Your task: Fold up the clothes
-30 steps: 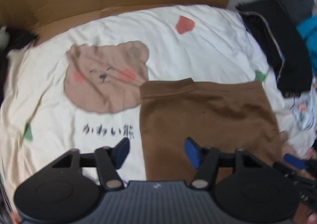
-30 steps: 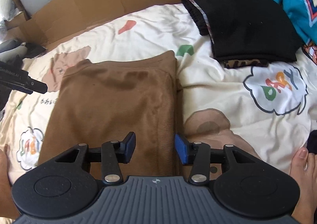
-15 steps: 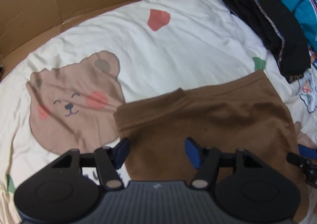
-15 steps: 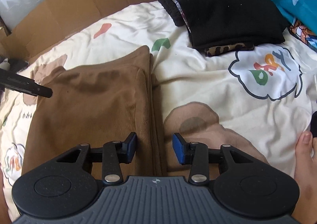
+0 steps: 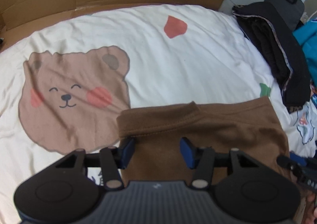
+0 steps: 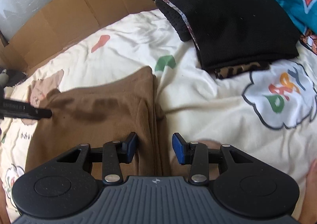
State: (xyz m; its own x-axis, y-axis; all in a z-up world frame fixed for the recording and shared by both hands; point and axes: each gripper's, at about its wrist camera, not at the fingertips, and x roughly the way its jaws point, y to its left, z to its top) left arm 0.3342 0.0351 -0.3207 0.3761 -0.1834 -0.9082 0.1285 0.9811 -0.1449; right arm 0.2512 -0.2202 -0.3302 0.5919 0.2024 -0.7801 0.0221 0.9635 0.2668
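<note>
Between my two pairs of fingers on the bed lies the folded brown garment [image 5: 208, 134]. My left fingers [image 5: 157, 152] stand wide apart over its left corner, gripping nothing. My right fingers [image 6: 154, 148] are open too, straddling its right edge. Beneath is the cream bear-print blanket [image 5: 158, 55]; folded black clothes [image 6: 227, 21] sit well beyond to the right.

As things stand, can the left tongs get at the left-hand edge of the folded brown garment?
Probably yes. The left tongs are open right over the brown garment, one finger at its left edge, and nothing lies between. The black clothes pile sits well off to the side.
</note>
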